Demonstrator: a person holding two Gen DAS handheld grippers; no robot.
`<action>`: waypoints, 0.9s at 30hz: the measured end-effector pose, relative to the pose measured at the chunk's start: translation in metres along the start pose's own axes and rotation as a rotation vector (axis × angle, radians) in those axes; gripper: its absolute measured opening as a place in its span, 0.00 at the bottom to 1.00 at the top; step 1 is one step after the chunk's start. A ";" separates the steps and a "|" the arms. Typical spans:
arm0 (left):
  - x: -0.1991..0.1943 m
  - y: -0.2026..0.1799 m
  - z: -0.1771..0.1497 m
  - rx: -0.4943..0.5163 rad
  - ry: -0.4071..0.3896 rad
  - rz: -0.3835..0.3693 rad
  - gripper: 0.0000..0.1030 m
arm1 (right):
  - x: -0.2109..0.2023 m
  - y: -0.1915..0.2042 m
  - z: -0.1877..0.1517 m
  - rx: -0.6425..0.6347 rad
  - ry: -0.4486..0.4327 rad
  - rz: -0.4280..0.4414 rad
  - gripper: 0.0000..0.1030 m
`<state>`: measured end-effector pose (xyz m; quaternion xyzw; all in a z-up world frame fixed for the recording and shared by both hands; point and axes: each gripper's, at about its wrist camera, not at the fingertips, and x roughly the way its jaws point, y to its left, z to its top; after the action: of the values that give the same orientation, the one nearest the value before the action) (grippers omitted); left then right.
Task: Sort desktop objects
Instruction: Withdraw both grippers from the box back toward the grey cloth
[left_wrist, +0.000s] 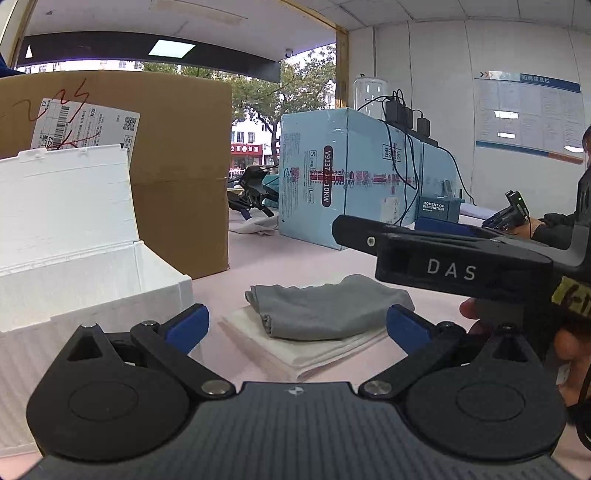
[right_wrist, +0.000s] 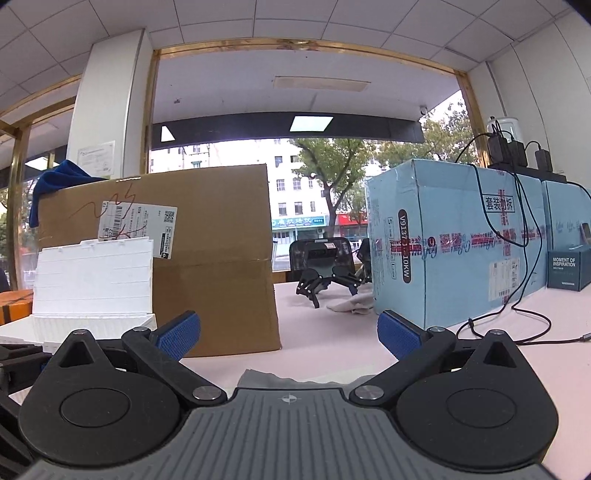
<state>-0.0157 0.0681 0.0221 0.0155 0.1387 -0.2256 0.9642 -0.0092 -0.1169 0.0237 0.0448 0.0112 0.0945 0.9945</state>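
Note:
A folded grey cloth (left_wrist: 325, 310) lies on a folded white cloth (left_wrist: 314, 350) on the pale pink table (left_wrist: 295, 262), just ahead of my left gripper (left_wrist: 297, 326), which is open and empty. An open white storage box (left_wrist: 74, 258) with its lid raised stands at the left. The other gripper's black body, marked DAS (left_wrist: 450, 267), hangs above the cloths at the right, held by a hand (left_wrist: 476, 314). In the right wrist view my right gripper (right_wrist: 288, 332) is open and empty; only a corner of the grey cloth (right_wrist: 262, 378) shows below it. The white box (right_wrist: 92, 280) sits at the left.
A large brown cardboard box (left_wrist: 177, 166) stands behind the white box. A light blue carton (left_wrist: 351, 173) with chargers and cables on top is at the back right. A spare black gripper (right_wrist: 325, 277) lies between them. A person sits at the far right (left_wrist: 561, 221).

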 end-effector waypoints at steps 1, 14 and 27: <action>0.001 0.001 0.000 -0.007 0.008 0.004 1.00 | 0.001 0.001 0.001 -0.005 0.005 0.004 1.00; 0.021 0.009 -0.002 -0.055 0.118 0.017 1.00 | 0.047 -0.051 0.010 0.027 0.013 -0.024 1.00; 0.029 0.007 -0.003 -0.039 0.162 0.020 1.00 | 0.067 -0.078 0.004 0.055 0.158 -0.100 1.00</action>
<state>0.0116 0.0626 0.0107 0.0164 0.2204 -0.2114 0.9521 0.0709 -0.1814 0.0195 0.0636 0.0942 0.0477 0.9924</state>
